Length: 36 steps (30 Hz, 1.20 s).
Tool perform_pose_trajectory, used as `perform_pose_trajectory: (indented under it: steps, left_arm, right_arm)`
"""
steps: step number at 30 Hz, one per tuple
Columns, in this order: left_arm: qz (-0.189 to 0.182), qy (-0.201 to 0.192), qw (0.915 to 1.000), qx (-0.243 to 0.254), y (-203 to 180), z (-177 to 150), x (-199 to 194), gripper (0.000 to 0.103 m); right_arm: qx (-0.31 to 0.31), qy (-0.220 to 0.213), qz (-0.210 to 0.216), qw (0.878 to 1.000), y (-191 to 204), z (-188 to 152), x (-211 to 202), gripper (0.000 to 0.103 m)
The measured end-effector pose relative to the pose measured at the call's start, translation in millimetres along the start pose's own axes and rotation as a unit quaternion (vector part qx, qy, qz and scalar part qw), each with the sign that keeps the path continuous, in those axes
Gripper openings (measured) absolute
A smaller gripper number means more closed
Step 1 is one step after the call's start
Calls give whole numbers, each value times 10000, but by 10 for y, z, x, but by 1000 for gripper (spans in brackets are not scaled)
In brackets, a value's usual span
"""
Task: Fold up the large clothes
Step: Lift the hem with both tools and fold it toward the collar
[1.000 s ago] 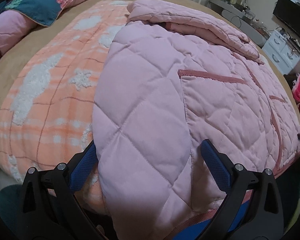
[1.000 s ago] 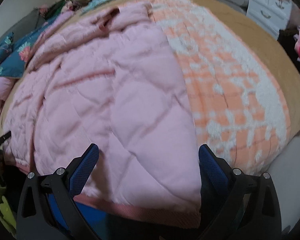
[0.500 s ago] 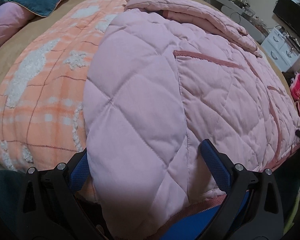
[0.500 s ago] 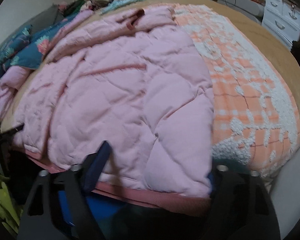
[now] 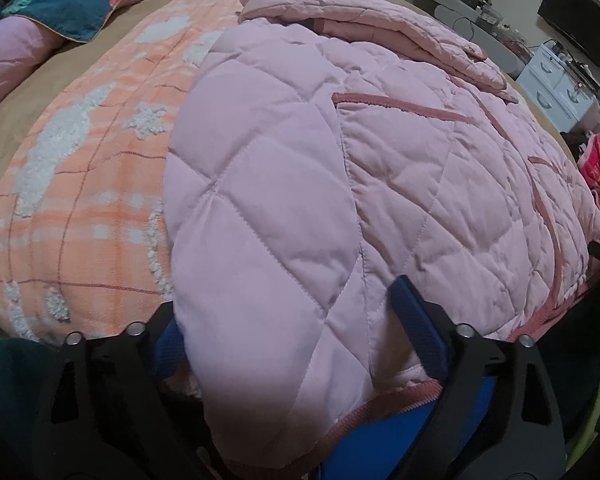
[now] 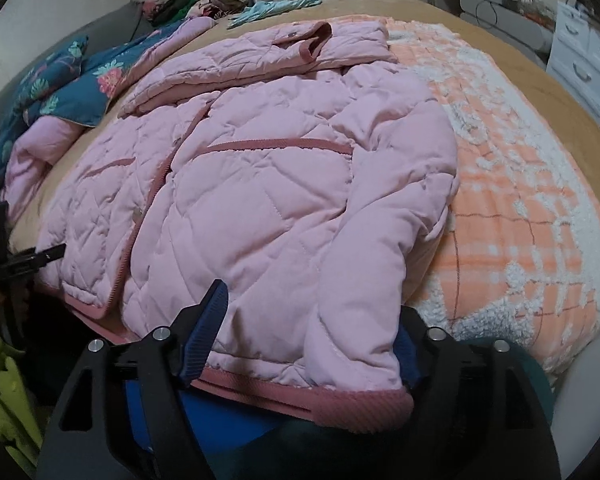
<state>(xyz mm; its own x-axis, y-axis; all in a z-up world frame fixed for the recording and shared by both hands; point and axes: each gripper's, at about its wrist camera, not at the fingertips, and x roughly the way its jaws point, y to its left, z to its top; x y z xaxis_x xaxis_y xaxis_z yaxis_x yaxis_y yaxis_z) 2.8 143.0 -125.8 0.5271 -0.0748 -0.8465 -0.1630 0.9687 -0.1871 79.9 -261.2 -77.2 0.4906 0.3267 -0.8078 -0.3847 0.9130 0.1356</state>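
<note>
Both wrist views sit low at the bed's near edge, facing across it, sharing the pink jacket (image 5: 380,184) (image 6: 260,184) close up.

Jacket (image 6: 260,184): pale pink, diamond-quilted, w/ darker rose ribbed trim. Blanket (image 5: 92,184): orange-peach plaid, thin red lines, white fleecy patches. Bed (image 5: 16,120) cover: tan. Pillow (image 5: 68,4): teal w/ pink floral print. Drawers (image 5: 556,88): white. Tongs' pads (image 6: 208,328): blue, frames black.

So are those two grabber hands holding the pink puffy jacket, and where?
Both grippers sit wide open around the near bottom hem of the pink quilted jacket: left gripper, right gripper. Neither is clamped, so nothing is held.
</note>
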Motion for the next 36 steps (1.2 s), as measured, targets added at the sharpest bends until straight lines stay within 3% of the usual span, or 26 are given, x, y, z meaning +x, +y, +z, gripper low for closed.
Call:
perform_pose_trajectory:
  steps: [1, 2, 9, 11, 13, 15, 18, 27, 36]
  left_arm:
    - [9, -16, 10000, -8, 2, 1, -15, 76]
    - [25, -33, 10000, -12, 5, -3, -37, 71]
    - [-85, 135, 9997, 169, -43, -119, -127, 66]
    - [-306, 265, 9990, 164, -61, -157, -123, 65]
    - [-291, 262, 9988, 308, -121, -177, -135, 48]
    - [-210, 145, 9988, 417, -161, -147, -168, 21]
    - [-320, 35, 9986, 417, -158, -84, -233, 13]
    - [-403, -635, 9953, 618, -270, 293, -510, 8]
    - [-658, -1268, 9892, 337, -212, 865, -787, 8]
  right_arm:
    - [8, -91, -1, 10000, -9, 7, -30, 38]
    - [97, -249, 61, 9996, -44, 24, -101, 32]
    - [294, -879, 341, 9951, -94, 155, -407, 26]
    - [355, -1069, 444, 9926, -122, 243, -485, 23]
    - [384, -1256, 548, 9898, -153, 360, -564, 21]
    - [410, -1384, 619, 9876, -184, 470, -627, 21]
    - [428, -1557, 734, 9841, -199, 598, -714, 20]
    - [615, -1834, 861, 9773, -286, 851, -816, 20]
    - [790, -2149, 896, 9693, -386, 1091, -961, 20]
